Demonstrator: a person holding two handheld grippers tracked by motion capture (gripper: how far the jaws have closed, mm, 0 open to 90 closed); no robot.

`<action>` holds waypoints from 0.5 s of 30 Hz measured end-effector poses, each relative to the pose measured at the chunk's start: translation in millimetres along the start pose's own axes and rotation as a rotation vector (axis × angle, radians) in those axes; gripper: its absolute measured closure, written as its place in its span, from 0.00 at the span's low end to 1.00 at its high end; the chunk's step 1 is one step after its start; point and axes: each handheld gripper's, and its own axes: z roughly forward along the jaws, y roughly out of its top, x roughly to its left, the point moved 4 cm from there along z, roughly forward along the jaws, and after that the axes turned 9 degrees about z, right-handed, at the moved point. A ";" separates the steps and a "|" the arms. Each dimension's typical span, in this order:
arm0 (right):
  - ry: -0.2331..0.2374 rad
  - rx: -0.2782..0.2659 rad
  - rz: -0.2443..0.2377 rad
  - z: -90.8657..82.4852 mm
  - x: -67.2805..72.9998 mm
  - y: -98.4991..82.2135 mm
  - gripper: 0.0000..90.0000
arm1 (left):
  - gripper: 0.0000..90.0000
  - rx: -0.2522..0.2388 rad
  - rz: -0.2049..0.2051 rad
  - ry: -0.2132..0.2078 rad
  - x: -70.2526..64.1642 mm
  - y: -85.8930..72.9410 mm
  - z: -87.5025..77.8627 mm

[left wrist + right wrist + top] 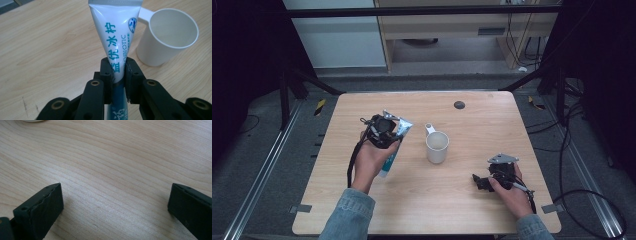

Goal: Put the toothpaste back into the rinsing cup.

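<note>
A white and teal toothpaste tube point(115, 37) is clamped between the jaws of my left gripper point(118, 68), crimped end pointing away. In the high view that left gripper point(382, 131) sits left of centre, with the tube point(396, 142) slanting under the hand. A white mug point(437, 146) with its handle turned away stands upright just right of the tube; the same mug point(167, 37) is empty, close beside the tube's tip. My right gripper point(484, 181) rests low at the front right of the table. Its jaws stand wide apart over bare wood point(115, 202).
A small dark round disc point(459, 105) lies near the table's far edge. The light wooden table point(482, 130) has bare wood between the mug and my right gripper. Dark frames, cables and rails surround the table on the floor.
</note>
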 end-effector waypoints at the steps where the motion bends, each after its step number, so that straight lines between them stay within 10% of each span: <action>1: 0.000 0.000 0.000 0.0 0.0 0.0 0.00 | 0.87 -0.013 -0.006 -0.001 -1.5 3.3 0.4; 15: 0.000 0.000 -0.001 0.0 -0.1 0.0 0.00 | 0.87 -0.078 0.015 -0.001 -13.1 30.8 -9.4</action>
